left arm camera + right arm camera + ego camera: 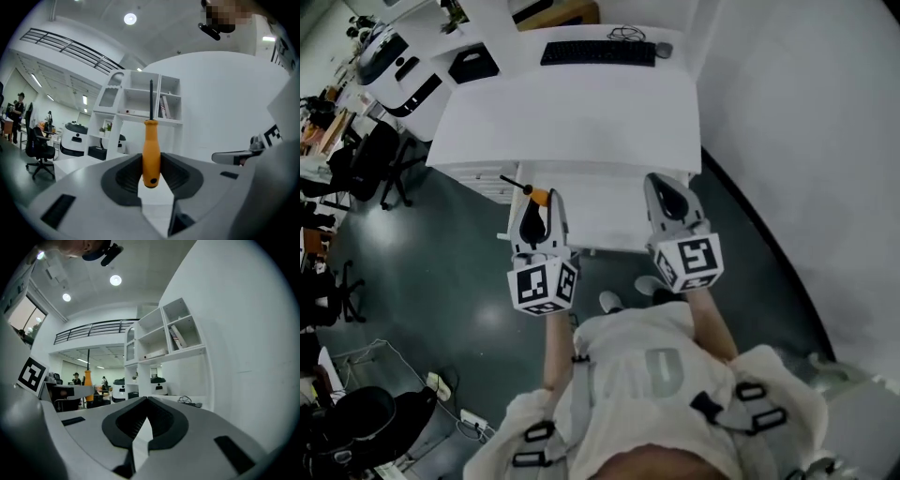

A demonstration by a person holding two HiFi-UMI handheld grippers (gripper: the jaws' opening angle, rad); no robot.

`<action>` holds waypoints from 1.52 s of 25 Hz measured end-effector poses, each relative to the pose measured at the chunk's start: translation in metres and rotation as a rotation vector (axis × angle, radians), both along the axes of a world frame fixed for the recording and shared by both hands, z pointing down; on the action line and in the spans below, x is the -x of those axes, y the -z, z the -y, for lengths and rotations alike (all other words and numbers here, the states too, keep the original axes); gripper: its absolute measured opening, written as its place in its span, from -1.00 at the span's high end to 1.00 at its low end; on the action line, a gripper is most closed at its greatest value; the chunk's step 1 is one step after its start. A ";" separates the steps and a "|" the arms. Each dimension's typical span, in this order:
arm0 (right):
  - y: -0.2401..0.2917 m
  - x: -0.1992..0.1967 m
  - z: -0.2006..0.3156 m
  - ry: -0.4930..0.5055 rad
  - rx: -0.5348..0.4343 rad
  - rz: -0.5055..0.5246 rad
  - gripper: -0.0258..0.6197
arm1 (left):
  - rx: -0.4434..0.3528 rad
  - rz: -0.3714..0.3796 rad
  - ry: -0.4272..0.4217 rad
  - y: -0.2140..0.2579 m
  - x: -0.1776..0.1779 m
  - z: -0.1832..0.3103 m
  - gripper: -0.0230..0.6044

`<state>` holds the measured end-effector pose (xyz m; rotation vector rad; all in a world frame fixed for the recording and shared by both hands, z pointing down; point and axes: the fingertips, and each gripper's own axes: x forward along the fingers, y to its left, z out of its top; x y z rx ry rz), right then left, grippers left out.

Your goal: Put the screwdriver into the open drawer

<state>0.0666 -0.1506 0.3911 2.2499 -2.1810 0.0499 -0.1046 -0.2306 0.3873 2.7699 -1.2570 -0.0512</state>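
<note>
My left gripper (536, 217) is shut on the orange handle of the screwdriver (540, 198), whose black shaft points away to the left, over the desk's near edge. In the left gripper view the screwdriver (151, 149) stands upright between the pads of that gripper (151, 165), shaft up. My right gripper (668, 201) hovers beside it, jaws shut with nothing in them; its own view shows the tips of the gripper (147, 400) meeting. A white slab (609, 211) juts out under the desk beneath both grippers; I cannot tell whether it is the drawer.
The white desk (572, 117) carries a black keyboard (598, 52) and a mouse (663, 50) at its far side. A drawer cabinet (486, 178) stands under its left end. Office chairs (370, 159) are left, a white wall (806, 141) right, a shelf unit (140, 105) ahead.
</note>
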 end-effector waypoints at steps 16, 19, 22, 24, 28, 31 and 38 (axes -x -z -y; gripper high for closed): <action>-0.010 -0.054 -0.027 -0.095 0.030 0.010 0.91 | 0.014 0.076 -0.105 -0.018 -0.065 -0.013 0.54; -0.013 -0.052 -0.025 -0.082 0.039 0.016 0.91 | 0.000 0.102 -0.113 -0.016 -0.066 -0.011 0.54; -0.016 -0.054 -0.023 -0.068 0.047 0.019 0.91 | -0.042 0.178 -0.166 -0.011 -0.075 -0.009 0.54; -0.019 -0.057 -0.021 -0.063 0.055 0.027 0.90 | -0.067 0.267 -0.217 -0.014 -0.084 -0.011 0.54; -0.027 -0.065 -0.019 -0.052 0.077 0.037 0.91 | -0.081 0.412 -0.309 -0.033 -0.098 -0.011 0.54; -0.037 -0.070 -0.019 -0.034 0.099 0.045 0.91 | -0.078 0.502 -0.357 -0.050 -0.109 -0.009 0.54; -0.069 -0.074 -0.021 -0.002 0.166 0.083 0.90 | -0.116 0.707 -0.465 -0.092 -0.131 0.004 0.54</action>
